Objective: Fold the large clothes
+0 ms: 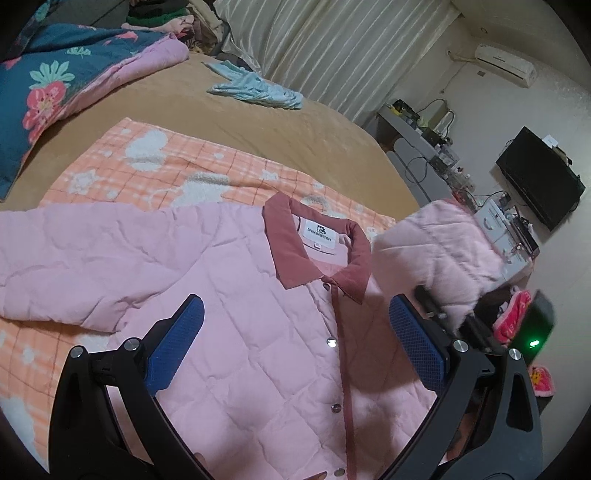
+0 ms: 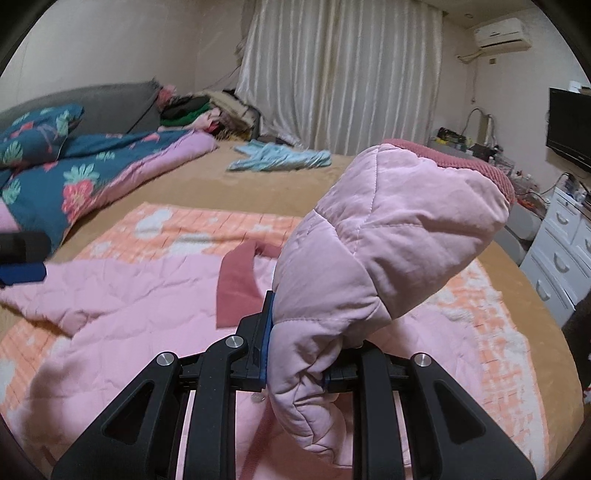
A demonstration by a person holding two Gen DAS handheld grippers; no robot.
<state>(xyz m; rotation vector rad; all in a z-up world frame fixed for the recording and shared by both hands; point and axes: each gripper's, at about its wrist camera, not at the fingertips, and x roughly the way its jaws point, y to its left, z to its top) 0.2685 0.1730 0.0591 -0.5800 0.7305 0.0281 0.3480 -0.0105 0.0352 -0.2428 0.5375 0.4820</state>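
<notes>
A home bedroom, wide bed under a tan sheet [image 1: 229, 122], navy floral quilt [image 2: 74, 177], pale pleated curtains [image 2: 340, 74], white wall air conditioner [image 2: 502, 33], black flat television [image 1: 539, 181], white drawer chest [image 2: 561, 251].

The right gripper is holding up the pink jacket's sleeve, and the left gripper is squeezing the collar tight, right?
Not quite. The left gripper is open above the pink jacket and isn't squeezing the collar, as the left wrist view shows. The right gripper is indeed holding up the sleeve.
</notes>
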